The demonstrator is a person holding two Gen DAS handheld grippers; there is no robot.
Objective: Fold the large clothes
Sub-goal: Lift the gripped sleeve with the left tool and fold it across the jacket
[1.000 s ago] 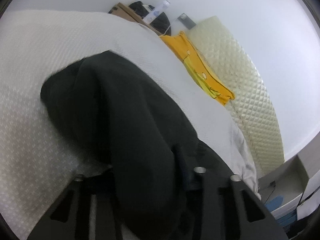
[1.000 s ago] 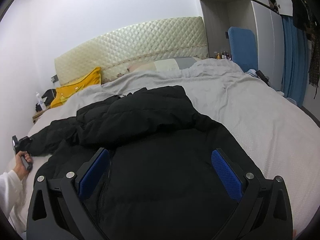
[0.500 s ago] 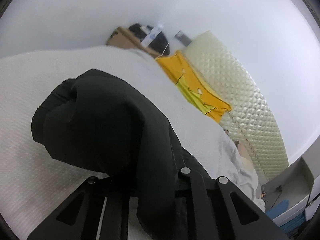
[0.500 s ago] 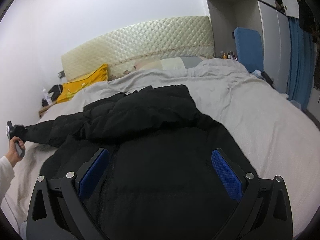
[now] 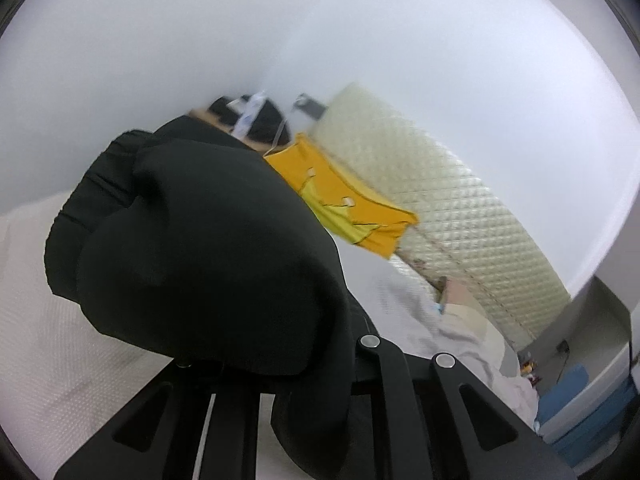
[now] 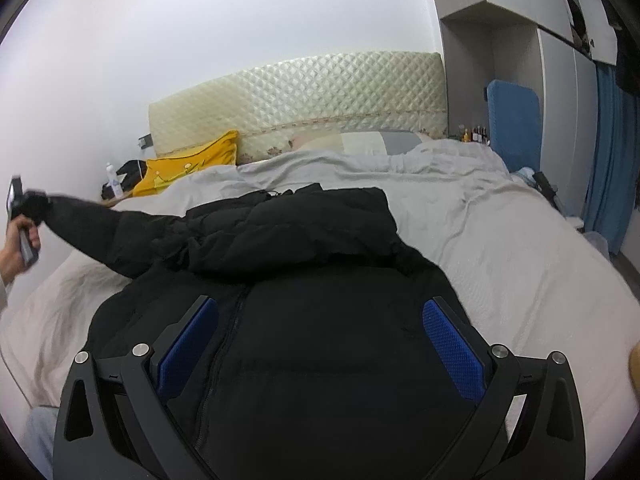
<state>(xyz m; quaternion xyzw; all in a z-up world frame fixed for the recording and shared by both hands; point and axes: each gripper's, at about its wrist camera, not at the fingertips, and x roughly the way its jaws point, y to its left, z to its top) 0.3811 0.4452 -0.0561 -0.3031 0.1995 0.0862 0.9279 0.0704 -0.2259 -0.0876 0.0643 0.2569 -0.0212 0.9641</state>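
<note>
A black puffer jacket (image 6: 320, 320) lies zip side up on the bed (image 6: 520, 248), its hood toward the headboard. My left gripper (image 6: 24, 208) is shut on the cuff of the jacket's left sleeve (image 6: 100, 228) and holds it raised off the bed, stretched out to the left. In the left wrist view the sleeve (image 5: 208, 248) bulges over the closed fingers and hides the tips. My right gripper (image 6: 320, 336) is open and empty, hovering over the jacket's lower body, blue pads (image 6: 452, 348) wide apart.
A quilted cream headboard (image 6: 300, 96) runs along the far wall. A yellow pillow (image 6: 188, 168) lies at the head of the bed on the left. A nightstand with a bottle (image 6: 114, 184) stands left of it. A wardrobe (image 6: 520, 60) and blue curtain (image 6: 616, 152) are at right.
My left gripper has lifted the sleeve cuff up off the bed and pulled it outward to the left, straightening the sleeve. My right gripper has stayed open over the jacket.
</note>
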